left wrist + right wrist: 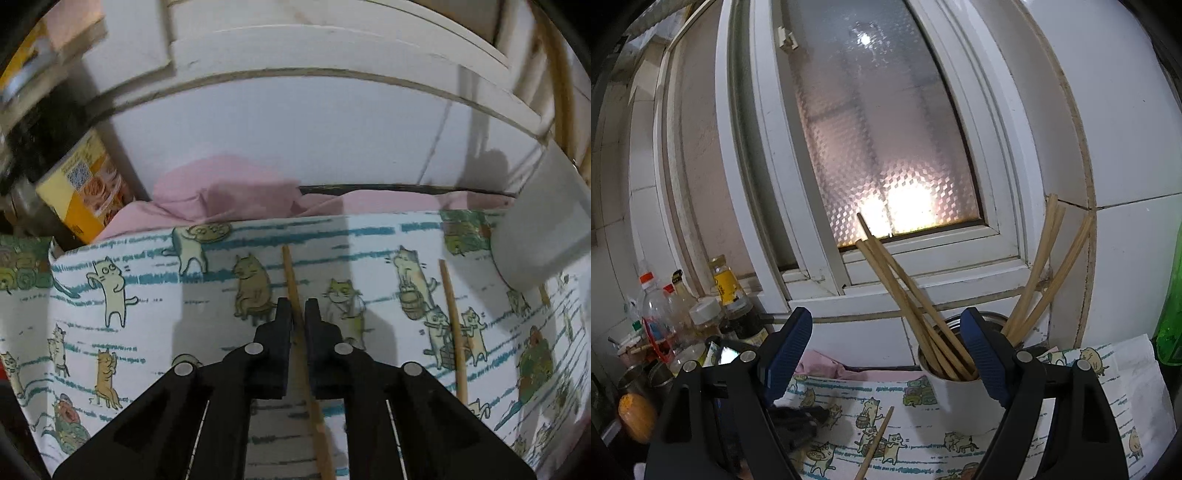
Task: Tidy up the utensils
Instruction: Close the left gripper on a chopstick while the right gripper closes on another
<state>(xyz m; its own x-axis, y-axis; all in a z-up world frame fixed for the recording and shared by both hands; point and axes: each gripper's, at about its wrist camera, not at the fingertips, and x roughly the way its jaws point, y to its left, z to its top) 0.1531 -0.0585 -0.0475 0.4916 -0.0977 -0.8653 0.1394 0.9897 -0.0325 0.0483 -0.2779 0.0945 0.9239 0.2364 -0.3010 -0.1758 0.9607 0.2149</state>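
On the cat-print cloth (155, 332), the left gripper (297, 314) has its black fingers (282, 325) drawn close together around one chopstick (291, 280). This chopstick runs between the two fingers, its far end pointing toward the wall and its near end passing back under the gripper body. Whether it is lifted clear of the cloth cannot be determined from the left wrist view. A second chopstick (453, 325) lies flat on the cloth to the right, apart from the first and roughly parallel to it. A white cup (543, 229) stands at the right edge of this view, on the cloth. A pink cloth (229, 195) is bunched behind the printed cloth, against the white tiled wall (332, 133). A yellow box (81, 192) leans at the left.

The right gripper (886, 350) is held above the counter with its blue-padded fingers (786, 354) spread wide apart and nothing between them. Directly ahead of its right finger stands the white cup (956, 395), holding several chopsticks (908, 295) that lean left and several more (1045, 266) that lean right against the wall. One loose chopstick (877, 439) lies on the cloth in front of the cup. Bottles and jars (701, 306) are grouped at the left below the frosted window (879, 129). A green bottle (1172, 314) stands at the right edge.
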